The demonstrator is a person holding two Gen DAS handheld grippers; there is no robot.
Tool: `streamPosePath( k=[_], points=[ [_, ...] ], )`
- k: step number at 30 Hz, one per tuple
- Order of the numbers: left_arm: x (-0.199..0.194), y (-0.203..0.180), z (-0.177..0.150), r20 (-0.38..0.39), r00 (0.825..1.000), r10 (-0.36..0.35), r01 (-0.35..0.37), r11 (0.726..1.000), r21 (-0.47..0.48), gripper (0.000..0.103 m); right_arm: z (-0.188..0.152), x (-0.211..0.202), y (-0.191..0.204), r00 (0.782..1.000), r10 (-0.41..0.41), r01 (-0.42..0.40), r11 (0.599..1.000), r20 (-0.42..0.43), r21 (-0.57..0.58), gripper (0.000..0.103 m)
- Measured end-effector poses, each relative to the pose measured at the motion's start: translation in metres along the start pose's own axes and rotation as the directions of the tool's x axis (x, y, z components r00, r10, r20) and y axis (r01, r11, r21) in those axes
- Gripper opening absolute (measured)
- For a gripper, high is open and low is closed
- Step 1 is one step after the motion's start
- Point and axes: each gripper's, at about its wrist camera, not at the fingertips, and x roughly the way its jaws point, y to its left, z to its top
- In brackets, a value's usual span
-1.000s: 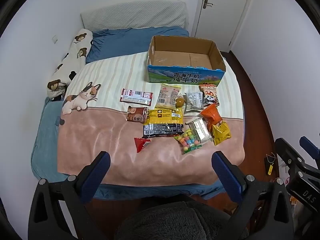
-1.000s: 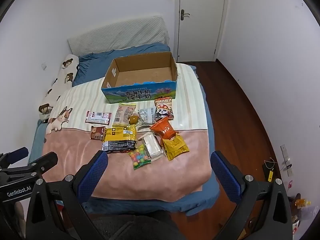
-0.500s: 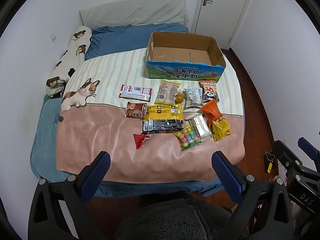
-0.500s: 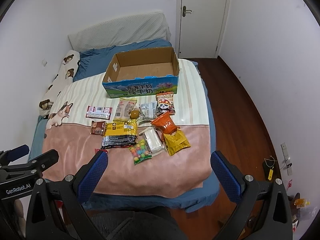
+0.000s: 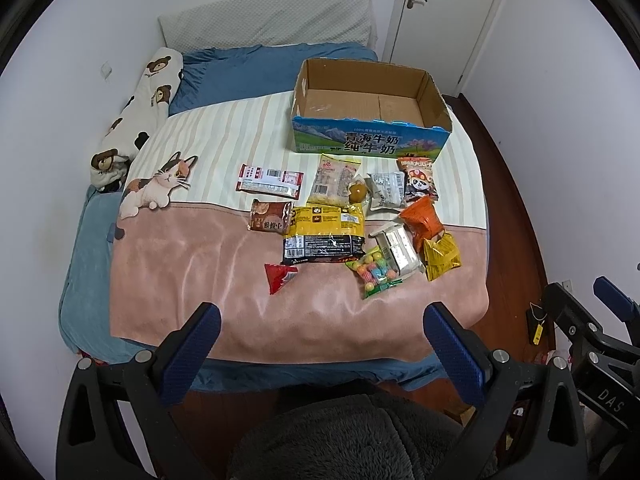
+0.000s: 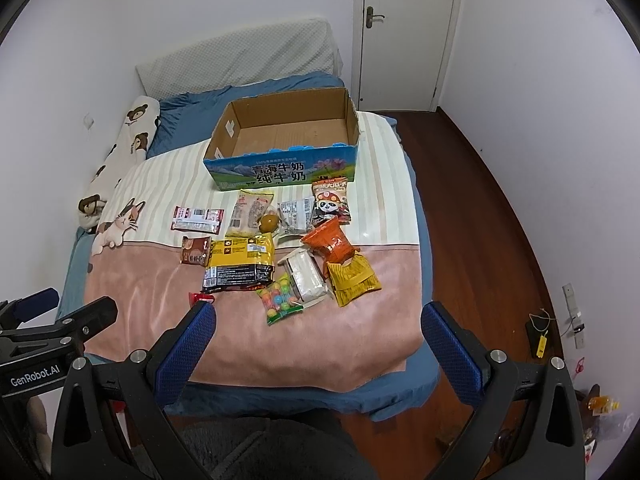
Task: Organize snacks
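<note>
Left gripper [image 5: 320, 338]: jaws spread wide, nothing between the blue pads [image 5: 191, 354]; held level, pointing forward. Right gripper [image 6: 318, 338]: jaws likewise spread wide, blue pads [image 6: 450, 354] bare, nothing held. The two sit side by side at similar height, well apart; each shows at the edge of the other's wrist view.

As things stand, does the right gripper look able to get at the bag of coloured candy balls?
Probably yes. The right gripper is open and empty, and the candy bag lies at the near edge of the pile with only bare pink blanket between them.
</note>
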Motion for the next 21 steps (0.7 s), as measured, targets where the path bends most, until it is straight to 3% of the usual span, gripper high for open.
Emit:
streamPosePath(
  k=[21],
  points=[
    [0.0006, 0.0015, -0.0011, 0.001, 1.000, -0.001, 0.001, 1.000, 0.003, 0.103, -0.0003, 0.0018, -0.0016, 1.000, -0.002, 0.002, 1.000, 0.001, 0.001, 0.103]
  ],
)
